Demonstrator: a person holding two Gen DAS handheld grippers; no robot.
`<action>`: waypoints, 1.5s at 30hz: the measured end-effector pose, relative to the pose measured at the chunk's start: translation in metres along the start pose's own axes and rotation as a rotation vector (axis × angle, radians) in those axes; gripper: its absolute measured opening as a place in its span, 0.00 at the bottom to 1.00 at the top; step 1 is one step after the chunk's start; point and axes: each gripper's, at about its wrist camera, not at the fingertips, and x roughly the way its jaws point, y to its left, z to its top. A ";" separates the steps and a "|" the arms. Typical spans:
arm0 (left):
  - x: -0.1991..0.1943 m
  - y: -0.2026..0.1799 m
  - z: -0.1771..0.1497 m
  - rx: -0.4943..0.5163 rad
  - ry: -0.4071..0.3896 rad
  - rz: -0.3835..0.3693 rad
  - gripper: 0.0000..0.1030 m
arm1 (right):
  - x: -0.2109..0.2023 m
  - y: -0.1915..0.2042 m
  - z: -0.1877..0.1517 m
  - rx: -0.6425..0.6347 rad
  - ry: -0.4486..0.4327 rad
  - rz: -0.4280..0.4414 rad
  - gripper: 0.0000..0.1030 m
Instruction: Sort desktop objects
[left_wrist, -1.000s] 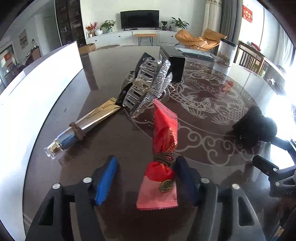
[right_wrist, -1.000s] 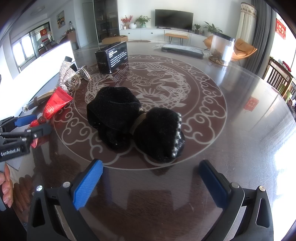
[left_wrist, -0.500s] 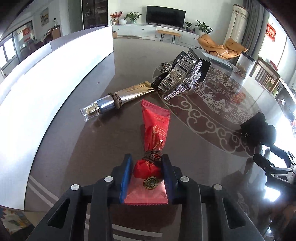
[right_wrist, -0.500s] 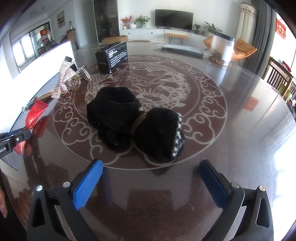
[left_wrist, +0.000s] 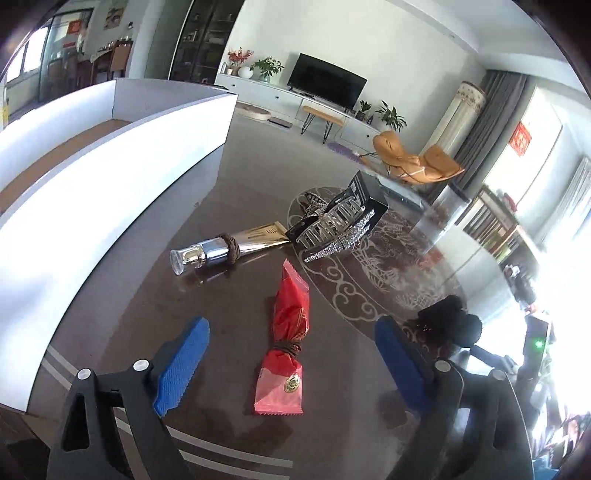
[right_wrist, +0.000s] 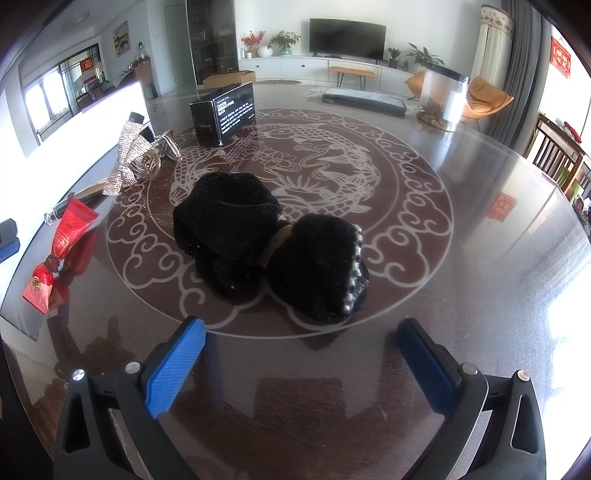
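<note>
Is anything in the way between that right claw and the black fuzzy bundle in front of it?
Nothing visible. Only bare table lies between the open right gripper and the black bundle.

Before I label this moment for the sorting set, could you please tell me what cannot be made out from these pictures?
- Inside of the long white open box, left wrist view: its near wall hides most of the floor.
- Small white print on the black rectangular carton, right wrist view: too small to read.
- Silver pump tube, right wrist view: mostly hidden behind the red foil sachet.
- Black fuzzy fabric bundle, left wrist view: washed out by window glare.
</note>
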 end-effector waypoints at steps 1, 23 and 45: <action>0.002 0.004 0.001 -0.019 0.014 -0.016 0.89 | 0.000 0.000 0.000 0.000 0.000 0.000 1.00; 0.064 -0.037 -0.010 0.280 0.174 0.144 0.21 | -0.017 0.007 0.046 -0.525 -0.003 0.245 1.00; -0.089 0.005 0.006 0.074 -0.123 -0.059 0.18 | -0.058 0.061 0.089 -0.343 0.011 0.338 0.32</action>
